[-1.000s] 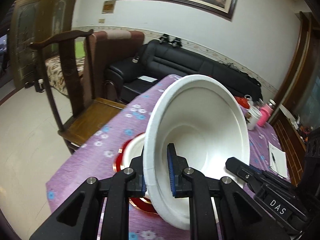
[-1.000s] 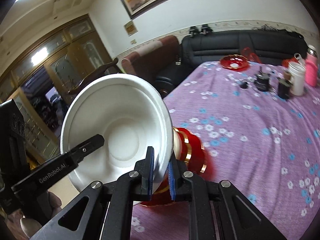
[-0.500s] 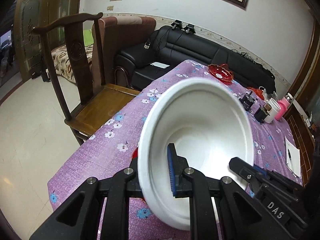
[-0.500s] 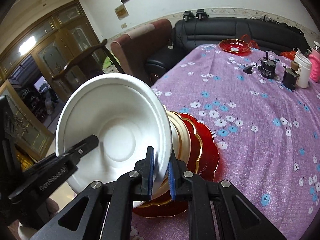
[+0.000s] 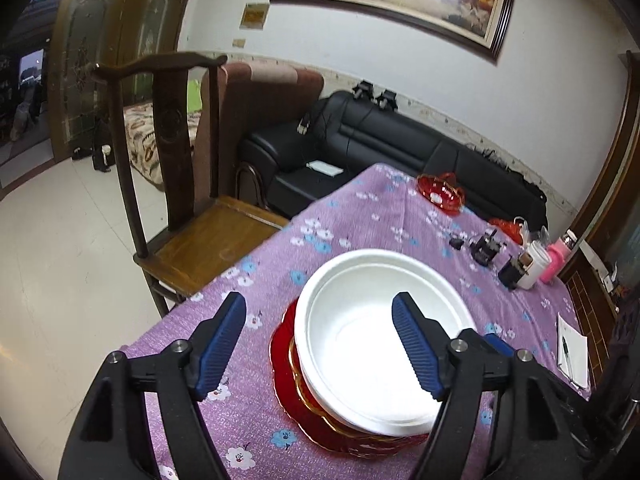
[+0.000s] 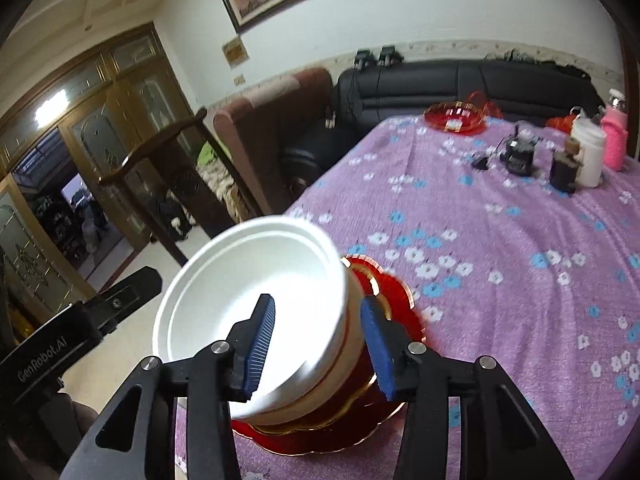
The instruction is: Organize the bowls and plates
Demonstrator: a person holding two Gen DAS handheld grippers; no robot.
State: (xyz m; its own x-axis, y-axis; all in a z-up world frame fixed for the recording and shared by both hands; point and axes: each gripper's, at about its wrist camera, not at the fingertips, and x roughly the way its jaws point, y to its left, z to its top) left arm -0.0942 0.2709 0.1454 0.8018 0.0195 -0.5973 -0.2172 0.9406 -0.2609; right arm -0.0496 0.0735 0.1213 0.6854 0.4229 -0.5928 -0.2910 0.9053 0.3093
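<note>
White bowl (image 5: 384, 336) sits between both opening tools (atop red plates (image 5: 292, 396)).

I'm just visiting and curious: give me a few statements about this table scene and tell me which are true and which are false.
1. The white bowl sits on a stack with a red plate at the bottom. True.
2. The left gripper pinches the bowl's rim. False: its jaws are opening, pads clear of the rim.
3. The tablecloth is plain green. False: it is purple with flowers.
4. A pink bottle stands at the table's far end. True.
5. The wooden chair holds a bowl. False: its seat is bare.
</note>
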